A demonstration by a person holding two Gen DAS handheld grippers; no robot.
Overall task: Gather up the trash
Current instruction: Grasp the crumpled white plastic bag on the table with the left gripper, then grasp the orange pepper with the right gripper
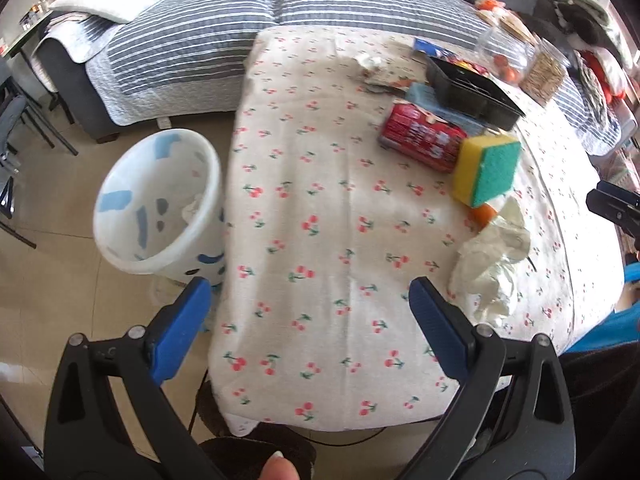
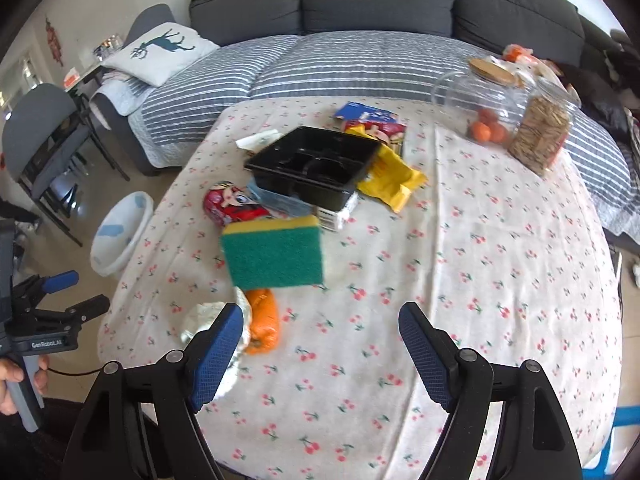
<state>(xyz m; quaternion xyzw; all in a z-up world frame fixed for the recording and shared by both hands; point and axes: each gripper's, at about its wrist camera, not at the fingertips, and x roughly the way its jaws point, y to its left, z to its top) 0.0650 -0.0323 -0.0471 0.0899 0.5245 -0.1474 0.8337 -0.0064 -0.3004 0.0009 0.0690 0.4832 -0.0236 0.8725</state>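
Observation:
A white trash bin [image 1: 160, 200] with blue patches stands on the floor at the table's left edge; it also shows in the right wrist view [image 2: 120, 236]. On the cherry-print tablecloth [image 1: 320, 220] lie a crumpled white tissue [image 1: 496, 256], an orange wrapper [image 2: 262, 320], a yellow-green sponge [image 2: 276, 252], a red snack pack [image 1: 420, 136], a black plastic tray [image 2: 316, 168] and a yellow wrapper [image 2: 392, 176]. My left gripper [image 1: 310, 312] is open and empty over the table's left front. My right gripper [image 2: 320, 344] is open and empty, just right of the tissue [image 2: 208, 316].
Glass jars [image 2: 500, 112] with oranges and sticks stand at the table's back right. A grey sofa with a striped cover [image 2: 340, 64] runs behind the table. Chairs [image 2: 44, 140] stand at the far left. The floor [image 1: 60, 300] lies left of the table.

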